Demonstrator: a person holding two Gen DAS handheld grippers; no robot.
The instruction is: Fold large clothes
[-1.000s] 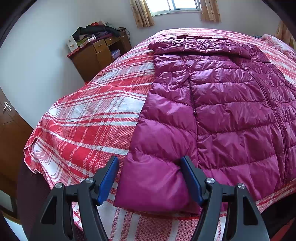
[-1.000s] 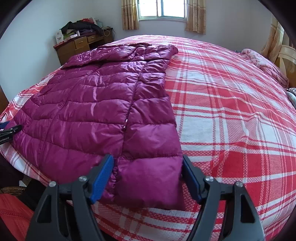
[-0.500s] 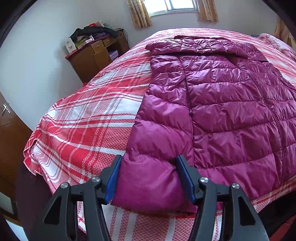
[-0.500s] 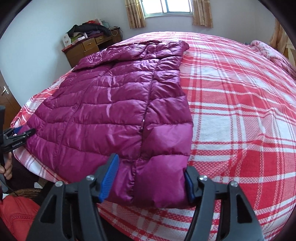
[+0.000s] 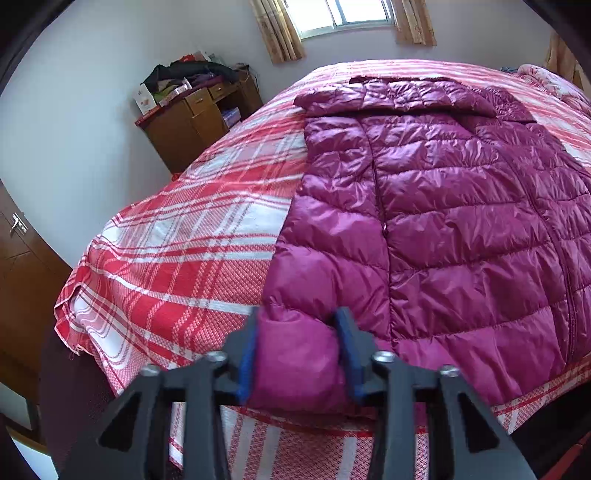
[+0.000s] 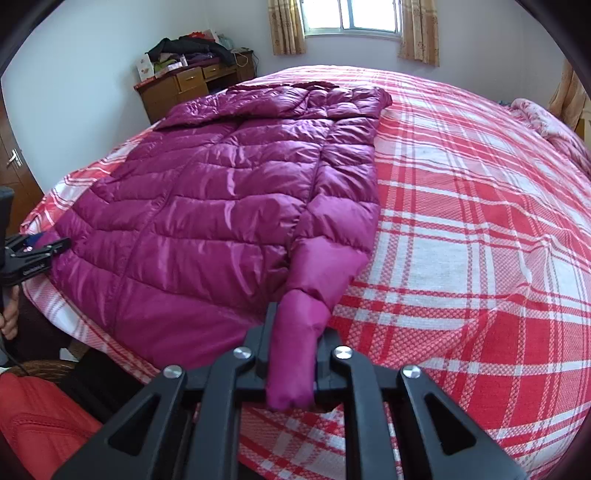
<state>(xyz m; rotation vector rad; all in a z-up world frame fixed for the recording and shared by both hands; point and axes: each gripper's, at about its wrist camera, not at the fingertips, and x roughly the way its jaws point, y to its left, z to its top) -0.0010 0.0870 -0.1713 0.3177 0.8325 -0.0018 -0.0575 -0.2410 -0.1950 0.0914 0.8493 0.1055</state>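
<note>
Both tongs, left [image 5: 297,356] and right [image 6: 293,356], clamp hem corners of the soft, slippery down jacket [image 6: 221,192].

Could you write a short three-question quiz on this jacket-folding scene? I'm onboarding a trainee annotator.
1. True or false: the left gripper is shut on the hem corner of the magenta quilted puffer jacket.
2. What does the right gripper pinch? A) the red-and-white plaid bedspread B) the jacket's other hem corner C) nothing
3. Fill in: the wooden cabinet piled with clothes stands near the ____.

Key: 1 true; 2 B; 3 window
</note>
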